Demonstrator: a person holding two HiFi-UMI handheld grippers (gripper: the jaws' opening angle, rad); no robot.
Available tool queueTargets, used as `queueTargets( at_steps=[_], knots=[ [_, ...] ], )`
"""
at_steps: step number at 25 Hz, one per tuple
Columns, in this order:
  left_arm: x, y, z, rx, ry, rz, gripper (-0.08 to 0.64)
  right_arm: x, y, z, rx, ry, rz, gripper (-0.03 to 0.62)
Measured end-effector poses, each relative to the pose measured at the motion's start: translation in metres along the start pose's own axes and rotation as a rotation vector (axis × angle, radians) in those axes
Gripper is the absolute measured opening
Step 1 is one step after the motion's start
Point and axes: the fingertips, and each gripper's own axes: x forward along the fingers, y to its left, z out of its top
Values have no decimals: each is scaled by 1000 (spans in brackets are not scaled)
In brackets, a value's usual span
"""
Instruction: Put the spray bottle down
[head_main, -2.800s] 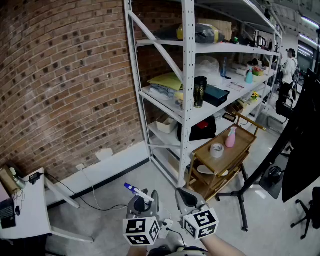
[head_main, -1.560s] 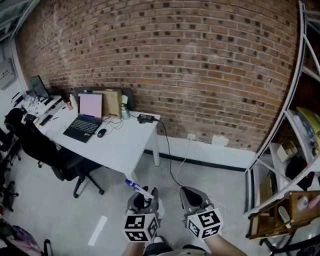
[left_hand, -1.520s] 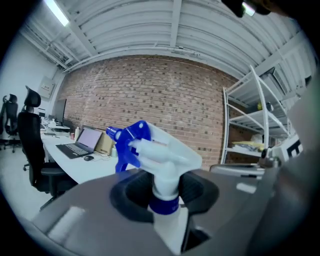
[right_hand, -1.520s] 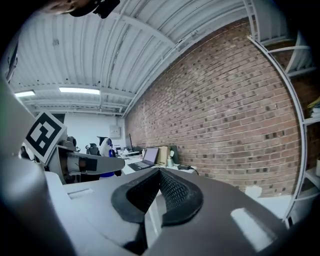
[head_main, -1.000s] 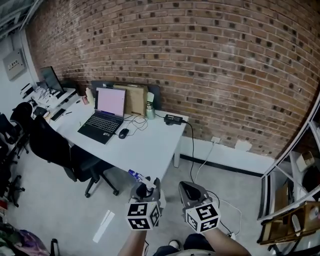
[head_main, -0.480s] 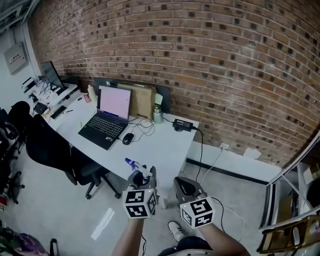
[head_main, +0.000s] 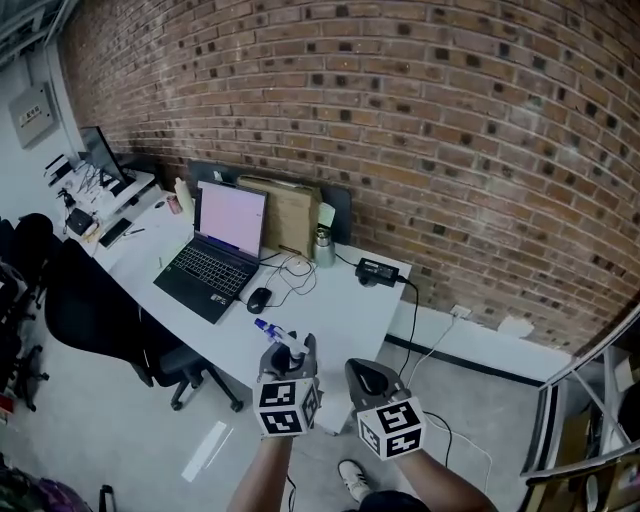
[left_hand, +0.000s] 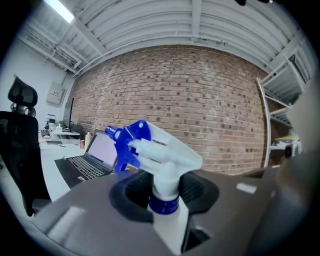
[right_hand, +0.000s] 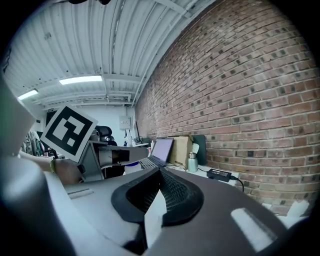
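Note:
My left gripper (head_main: 290, 354) is shut on the neck of a white spray bottle (left_hand: 161, 159) with a blue trigger and nozzle (head_main: 268, 327). The bottle stands upright between the jaws, its nozzle pointing left toward the laptop. Most of the bottle's body is hidden below the jaws. Both grippers hover at the near edge of a white desk (head_main: 330, 312). My right gripper (head_main: 368, 376) is beside the left one; its pads (right_hand: 172, 192) meet with nothing between them.
On the desk are an open laptop (head_main: 215, 250), a mouse (head_main: 259, 298), a steel flask (head_main: 323, 247), a black power adapter (head_main: 378, 270) with cables and a cardboard box (head_main: 290, 215). A black chair (head_main: 95, 320) stands at the left. A brick wall (head_main: 420, 130) backs the desk.
The view has swung from the shelving to the desk, which has come closer under both grippers. The spray bottle stays held in the left gripper; the right stays shut.

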Motion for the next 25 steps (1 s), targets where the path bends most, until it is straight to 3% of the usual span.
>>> queueTargets(
  at_steps=[10,14,21,23,25],
  knots=[
    [8,0,-5,17,-15,6,132,7,-3,-13,6,30,11,-2],
    [7,4,-9,22,0,11,189,6,0,-14,9,30,22,-2],
    [-27,1,-21,-6,16,-12,192,-2,14,-13,12,16,34,-2],
    [-47,-3,-21,-25,6,-8,147,-7,20,-12,15,9,40,-2],
    [-68,-7,-23,-42,-1,22,32,-15,28,-10,17,-3,48,-2]
  ],
)
